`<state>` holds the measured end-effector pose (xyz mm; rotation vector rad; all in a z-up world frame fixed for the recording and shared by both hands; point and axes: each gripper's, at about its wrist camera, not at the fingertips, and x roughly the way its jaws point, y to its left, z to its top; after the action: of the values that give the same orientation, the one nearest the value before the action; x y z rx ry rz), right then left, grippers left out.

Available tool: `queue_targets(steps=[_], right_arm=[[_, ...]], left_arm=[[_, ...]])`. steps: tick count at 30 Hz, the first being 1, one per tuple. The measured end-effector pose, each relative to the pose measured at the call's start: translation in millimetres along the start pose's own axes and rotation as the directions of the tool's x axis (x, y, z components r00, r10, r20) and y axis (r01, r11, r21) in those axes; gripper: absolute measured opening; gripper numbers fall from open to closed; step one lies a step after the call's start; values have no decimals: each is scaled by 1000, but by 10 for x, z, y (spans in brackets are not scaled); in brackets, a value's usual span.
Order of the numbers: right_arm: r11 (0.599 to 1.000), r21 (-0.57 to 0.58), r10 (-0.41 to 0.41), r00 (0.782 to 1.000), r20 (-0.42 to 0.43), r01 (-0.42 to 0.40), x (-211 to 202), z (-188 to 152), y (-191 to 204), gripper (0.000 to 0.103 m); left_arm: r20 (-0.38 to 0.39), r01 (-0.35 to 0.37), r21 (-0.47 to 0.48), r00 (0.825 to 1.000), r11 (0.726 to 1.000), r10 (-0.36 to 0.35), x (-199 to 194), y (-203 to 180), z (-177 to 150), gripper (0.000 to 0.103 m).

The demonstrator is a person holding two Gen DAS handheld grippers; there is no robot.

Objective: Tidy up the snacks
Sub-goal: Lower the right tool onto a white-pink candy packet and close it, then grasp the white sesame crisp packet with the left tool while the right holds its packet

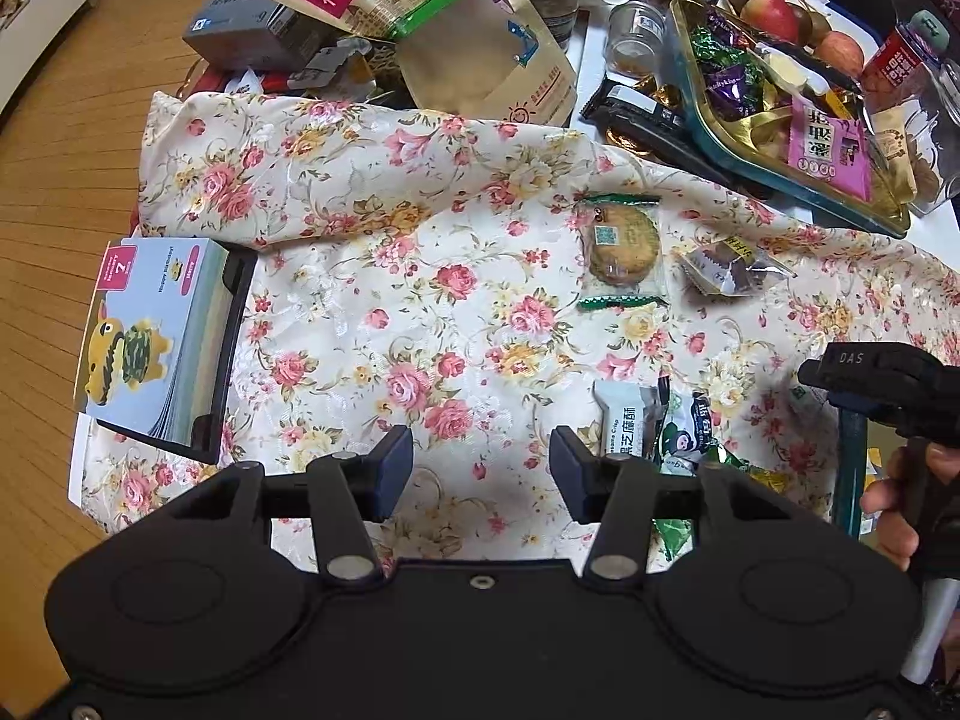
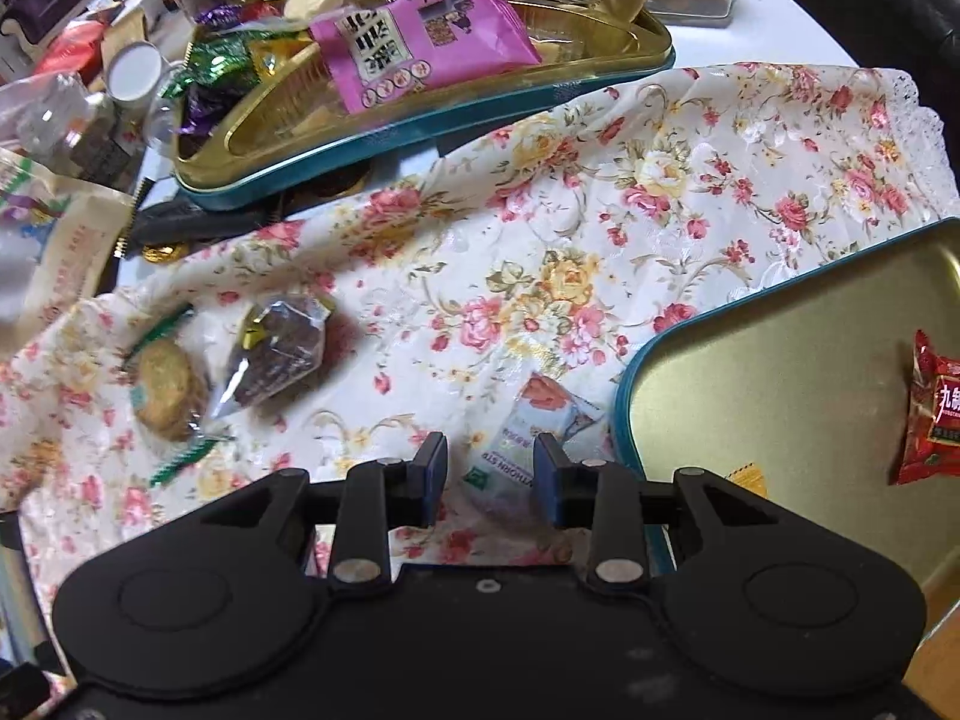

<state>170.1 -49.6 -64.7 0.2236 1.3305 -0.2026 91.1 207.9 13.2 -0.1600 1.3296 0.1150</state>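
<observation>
Wrapped snacks lie on a floral cloth (image 1: 372, 276). A round cookie in clear wrap (image 1: 621, 246) and a brown cake in clear wrap (image 1: 723, 264) lie mid-cloth; both show in the right wrist view, the cookie (image 2: 165, 387) and the cake (image 2: 279, 354). My left gripper (image 1: 482, 468) is open and empty above bare cloth, with a white sesame-crisp packet (image 1: 624, 423) and a green packet (image 1: 687, 435) just right of it. My right gripper (image 2: 490, 474) is open, low over a white hawthorn packet (image 2: 528, 438) lying between its fingertips. A teal tin (image 2: 780, 372) holds a red packet (image 2: 936, 414).
A second teal tin (image 2: 420, 120) full of candies and a pink packet (image 2: 414, 36) stands at the back. Large snack bags (image 1: 420, 6), jars (image 1: 636, 36) and fruit (image 1: 774, 15) crowd the far table. A boxed toy (image 1: 156, 330) lies at the cloth's left edge. The wooden floor is beyond.
</observation>
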Motion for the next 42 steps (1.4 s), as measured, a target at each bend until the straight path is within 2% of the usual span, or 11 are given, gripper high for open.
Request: queue_targets(steps=[10, 14, 20, 27, 28, 29, 32, 33, 36, 42], right_arm=[[998, -28, -62, 997, 49, 64, 117, 52, 94, 35], [998, 15, -53, 999, 10, 53, 104, 62, 54, 35], [994, 56, -92, 995, -45, 94, 147, 79, -25, 35], [994, 84, -63, 996, -57, 67, 235, 97, -80, 37], [995, 71, -67, 997, -38, 70, 227, 87, -55, 37], [996, 52, -67, 997, -38, 69, 236, 83, -30, 36], [997, -20, -77, 997, 4, 77, 215, 21, 88, 23], [996, -47, -76, 997, 13, 76, 205, -8, 129, 21], [993, -111, -27, 1000, 8, 28, 156, -94, 226, 20], [982, -162, 100, 995, 5, -98, -174, -225, 298, 20]], left_arm=[[6, 2, -11, 1000, 1000, -2, -18, 17, 17, 57], [2, -1, -30, 1000, 1000, 1, -6, 47, 32, 57], [-2, 11, -26, 1000, 1000, -11, -6, 33, 27, 57], [-1, 13, -9, 1000, 1000, -13, 5, 3, 13, 57], [-3, 12, -8, 1000, 1000, -12, 13, 1, 11, 57], [-5, 12, -6, 1000, 1000, -12, 22, 1, 9, 57], [-5, 8, -2, 1000, 1000, -8, 50, -14, 6, 57], [-4, 4, 1, 1000, 1000, -4, 61, -23, 6, 57], [-12, 5, 4, 1000, 1000, -5, 108, -61, 14, 57], [-54, 48, 13, 997, 999, -47, 260, -180, -9, 57]])
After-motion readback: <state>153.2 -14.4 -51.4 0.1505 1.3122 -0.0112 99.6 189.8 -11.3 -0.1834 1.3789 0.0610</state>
